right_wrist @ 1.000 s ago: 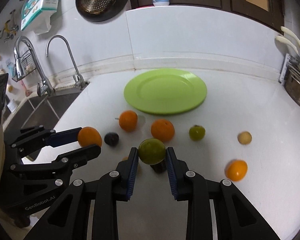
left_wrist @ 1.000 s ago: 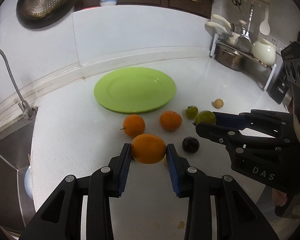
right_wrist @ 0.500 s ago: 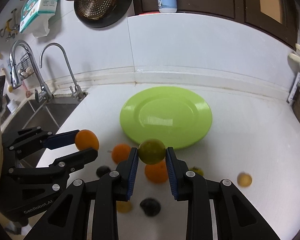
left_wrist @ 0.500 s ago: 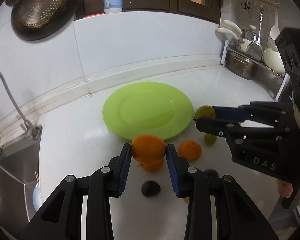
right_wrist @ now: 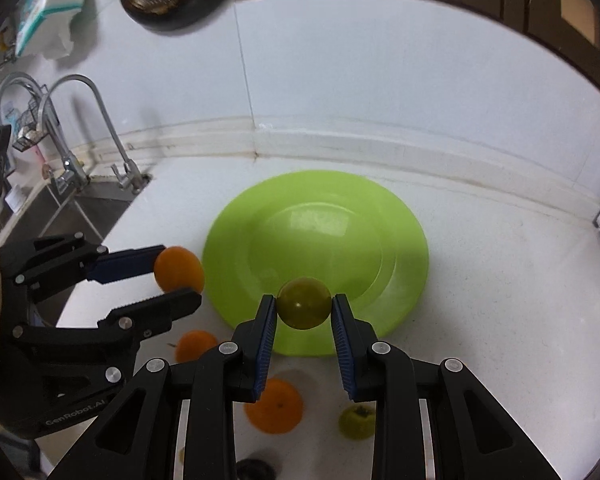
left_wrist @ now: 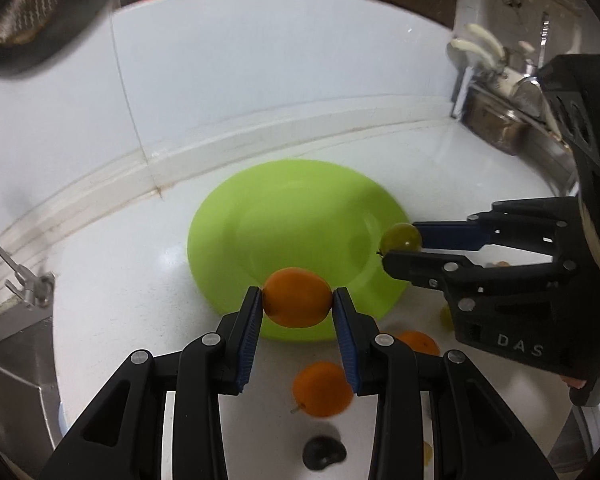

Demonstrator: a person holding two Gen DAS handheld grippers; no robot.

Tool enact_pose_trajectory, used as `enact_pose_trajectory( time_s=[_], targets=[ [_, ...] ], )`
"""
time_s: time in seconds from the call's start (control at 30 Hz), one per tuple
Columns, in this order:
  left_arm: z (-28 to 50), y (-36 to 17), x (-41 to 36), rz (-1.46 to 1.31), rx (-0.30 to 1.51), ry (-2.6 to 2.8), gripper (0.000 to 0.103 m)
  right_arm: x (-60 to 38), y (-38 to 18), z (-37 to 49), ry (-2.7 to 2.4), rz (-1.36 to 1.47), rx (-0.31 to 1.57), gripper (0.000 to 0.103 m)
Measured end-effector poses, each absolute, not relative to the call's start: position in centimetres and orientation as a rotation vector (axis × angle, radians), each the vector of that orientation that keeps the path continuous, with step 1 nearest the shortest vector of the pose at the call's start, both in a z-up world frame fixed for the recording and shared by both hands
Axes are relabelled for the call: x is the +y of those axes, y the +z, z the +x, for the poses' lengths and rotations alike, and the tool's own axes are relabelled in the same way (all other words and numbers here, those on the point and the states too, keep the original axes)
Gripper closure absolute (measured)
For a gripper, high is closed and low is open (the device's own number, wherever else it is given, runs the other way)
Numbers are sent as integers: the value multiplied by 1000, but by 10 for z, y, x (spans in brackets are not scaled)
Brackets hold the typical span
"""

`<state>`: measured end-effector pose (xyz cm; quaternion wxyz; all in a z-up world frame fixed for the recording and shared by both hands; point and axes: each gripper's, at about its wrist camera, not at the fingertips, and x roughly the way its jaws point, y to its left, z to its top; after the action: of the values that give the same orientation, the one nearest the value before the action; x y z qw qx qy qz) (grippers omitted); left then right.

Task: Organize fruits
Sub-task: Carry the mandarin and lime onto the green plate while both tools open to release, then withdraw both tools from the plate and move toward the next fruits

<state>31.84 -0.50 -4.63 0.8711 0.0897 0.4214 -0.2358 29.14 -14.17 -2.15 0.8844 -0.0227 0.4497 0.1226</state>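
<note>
I'm gripping an orange (left_wrist: 297,297) in my left tongs (left_wrist: 297,300) and a green fruit (right_wrist: 304,303) in my right tongs (right_wrist: 304,306), both hanging over the near rim of the green plate (right_wrist: 396,216) ahead on the tabletop (right_wrist: 500,300).

"DAS" on right gripper (left_wrist: 396,246); "GenRobot.AI" on left gripper (right_wrist: 180,276).

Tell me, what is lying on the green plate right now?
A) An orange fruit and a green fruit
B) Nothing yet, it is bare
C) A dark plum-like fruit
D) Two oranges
B: the green plate shows only its bare glossy surface; the orange fruit is clamped in the left gripper and the green fruit in the right gripper, both in the air.
</note>
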Motion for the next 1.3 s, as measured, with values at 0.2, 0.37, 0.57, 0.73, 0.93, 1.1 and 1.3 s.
enact_pose_trajectory(
  time_s=[0.2,0.37,0.57,0.73,0.93,1.1,1.3],
  targets=[
    [339,-68,-13,207,949,-487,68,-147,-46,313,253,-34,1022,74],
    [344,-80,-20,228,975,-486,67,-152,-56,318,249,-29,1050,74],
    [346,-87,-24,236,995,-491,67,-155,-64,322,259,-17,1079,74],
    [347,-86,-23,235,1000,-494,66,-156,-67,324,263,-6,1087,74],
    [338,-72,-15,208,963,-462,57,-159,-58,316,244,11,1045,67],
    [314,-51,-7,197,897,-427,50,-161,-37,292,220,1,968,67],
    [274,-28,-3,185,820,-388,36,-161,-10,253,175,-34,865,57]
  ],
)
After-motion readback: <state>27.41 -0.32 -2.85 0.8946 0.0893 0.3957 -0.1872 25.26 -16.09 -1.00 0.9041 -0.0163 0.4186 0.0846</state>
